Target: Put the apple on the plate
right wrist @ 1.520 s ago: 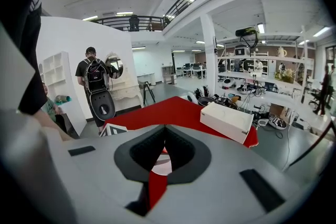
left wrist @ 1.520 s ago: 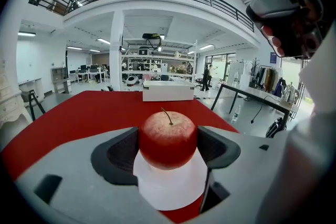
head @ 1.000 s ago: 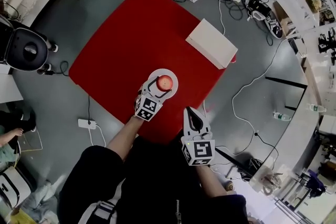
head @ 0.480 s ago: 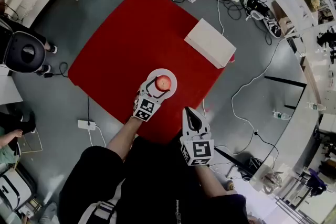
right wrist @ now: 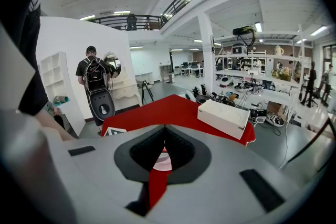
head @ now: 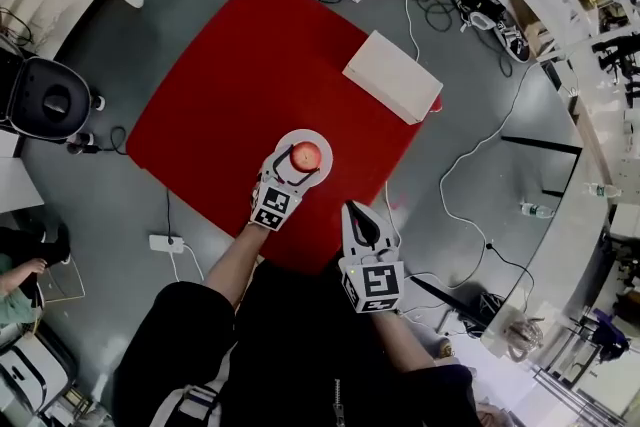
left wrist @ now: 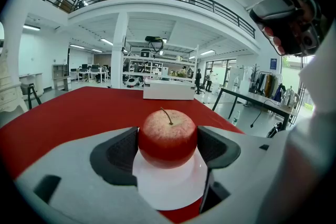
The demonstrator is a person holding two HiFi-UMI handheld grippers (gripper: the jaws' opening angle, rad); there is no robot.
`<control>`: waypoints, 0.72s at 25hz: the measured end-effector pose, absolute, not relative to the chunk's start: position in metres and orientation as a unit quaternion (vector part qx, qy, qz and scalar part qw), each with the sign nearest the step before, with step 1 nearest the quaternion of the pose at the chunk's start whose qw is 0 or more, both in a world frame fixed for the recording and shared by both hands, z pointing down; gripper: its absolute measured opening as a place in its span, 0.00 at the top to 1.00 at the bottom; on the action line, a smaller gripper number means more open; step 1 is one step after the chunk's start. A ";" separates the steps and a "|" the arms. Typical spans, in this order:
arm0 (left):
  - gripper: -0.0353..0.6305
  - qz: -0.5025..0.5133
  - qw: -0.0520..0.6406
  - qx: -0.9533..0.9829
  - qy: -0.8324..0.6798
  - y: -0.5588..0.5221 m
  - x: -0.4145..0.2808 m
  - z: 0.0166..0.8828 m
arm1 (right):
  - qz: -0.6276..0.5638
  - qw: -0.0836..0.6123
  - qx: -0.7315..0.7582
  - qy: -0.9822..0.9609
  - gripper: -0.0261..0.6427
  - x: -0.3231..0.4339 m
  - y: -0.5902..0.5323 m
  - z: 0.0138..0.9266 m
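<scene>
Left fingers [left wrist: 119, 150] were clamped on the apple [left wrist: 168, 137], one dark pad on each side of it, both touching. Apple sat upright, stem up, on the white plate [left wrist: 169, 187], roughly centred, with bare rim showing all round. Left gripper [head: 301, 164] reached in from the person's side, marker cube trailing behind the jaws. Plate lay on the red table [head: 235, 80], toward the near edge. Right fingers [right wrist: 181, 153] were pressed together at the tips with nothing between them; only red table and a sliver of plate showed through the gap lower down. Right gripper [head: 352, 211] hung over the table's near edge, just right of the left one and clear of the plate. White box [head: 392, 77] sat on the far right side of the table, well apart from the plate. Grey floor around held a power strip [head: 165, 242] on the left and a tangle of cables [head: 470, 155] on the right.
</scene>
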State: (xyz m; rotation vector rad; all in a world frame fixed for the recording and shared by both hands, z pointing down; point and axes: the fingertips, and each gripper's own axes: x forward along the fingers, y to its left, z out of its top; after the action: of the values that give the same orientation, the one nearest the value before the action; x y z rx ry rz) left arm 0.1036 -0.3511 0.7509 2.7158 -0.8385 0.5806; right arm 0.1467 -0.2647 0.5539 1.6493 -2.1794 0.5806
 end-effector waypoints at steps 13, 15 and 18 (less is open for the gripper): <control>0.38 0.209 0.122 0.930 -0.277 -0.350 0.108 0.754 | 0.206 0.173 0.585 -0.765 0.94 0.147 -0.260 0.554; 0.38 0.209 0.120 0.930 -0.278 -0.352 0.106 0.752 | 0.206 0.172 0.584 -0.766 0.94 0.145 -0.260 0.553; 0.38 0.204 0.119 0.931 -0.278 -0.351 0.105 0.746 | 0.204 0.170 0.582 -0.768 0.94 0.144 -0.259 0.552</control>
State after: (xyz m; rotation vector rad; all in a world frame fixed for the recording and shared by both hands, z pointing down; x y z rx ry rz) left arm 0.1052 -0.3510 0.7463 2.7225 -0.8135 0.5960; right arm 0.1441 -0.2591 0.5518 1.6539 -2.1827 0.5787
